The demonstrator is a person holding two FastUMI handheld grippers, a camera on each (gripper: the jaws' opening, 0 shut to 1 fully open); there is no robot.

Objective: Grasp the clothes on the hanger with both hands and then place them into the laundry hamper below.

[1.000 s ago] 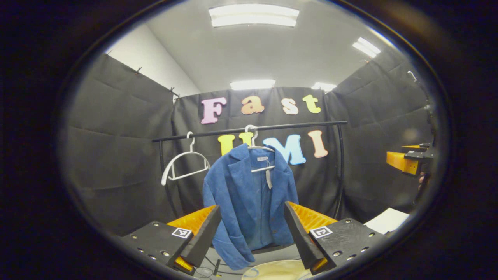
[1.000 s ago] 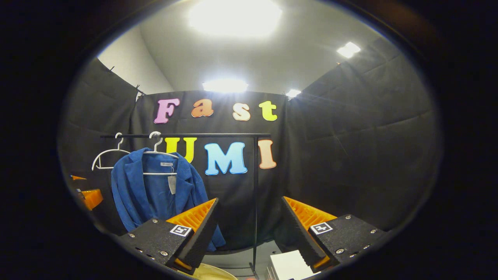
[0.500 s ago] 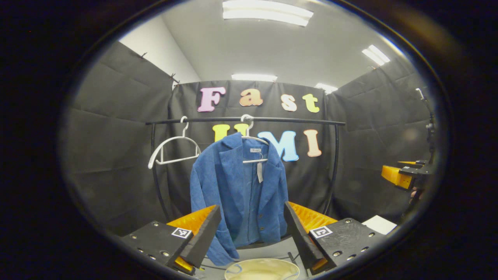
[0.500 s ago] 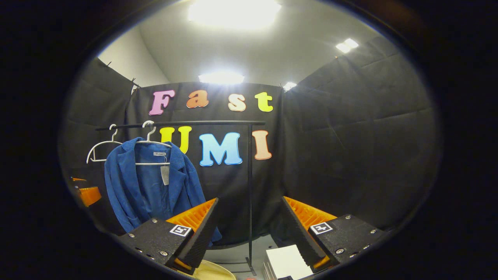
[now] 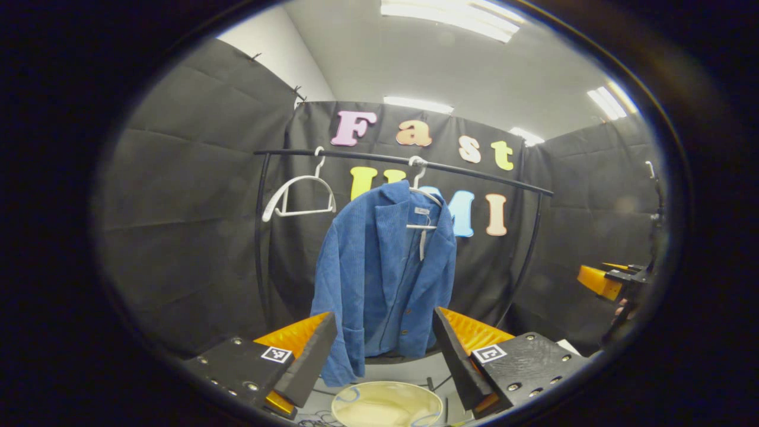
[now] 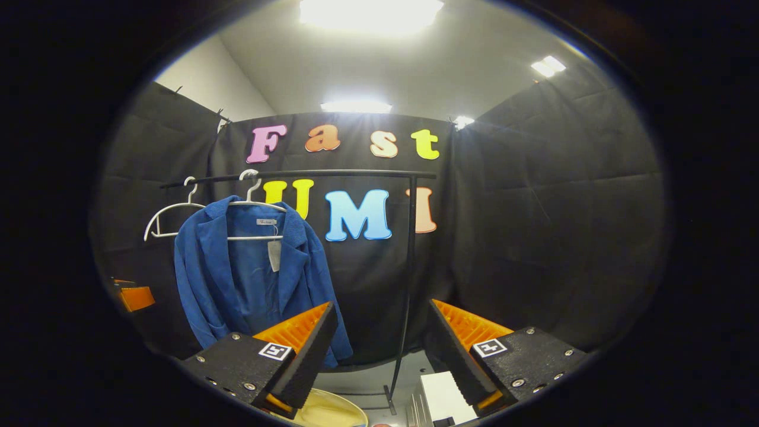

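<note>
A blue corduroy jacket (image 5: 382, 273) hangs on a white hanger (image 5: 422, 196) from a black rail (image 5: 403, 160). Below it stands a cream hamper (image 5: 386, 404), its rim showing between my left gripper's fingers. My left gripper (image 5: 384, 350) is open and some way short of the jacket. In the right gripper view the jacket (image 6: 249, 273) hangs at the left, with the hamper's rim (image 6: 329, 410) low down. My right gripper (image 6: 379, 350) is open, aimed right of the jacket. At the far right of the left gripper view the right gripper (image 5: 611, 279) is seen from the side.
An empty white hanger (image 5: 299, 193) hangs left of the jacket on the rail. The rail's right post (image 6: 406, 284) stands between my right gripper's fingers. A white box (image 6: 442, 403) lies on the floor by that post. Black cloth walls close the booth.
Both views have tilted downward, so the rail and jacket sit higher and more of the hamper shows. The left view has also rolled, slanting the rail. Both grippers stay open.
</note>
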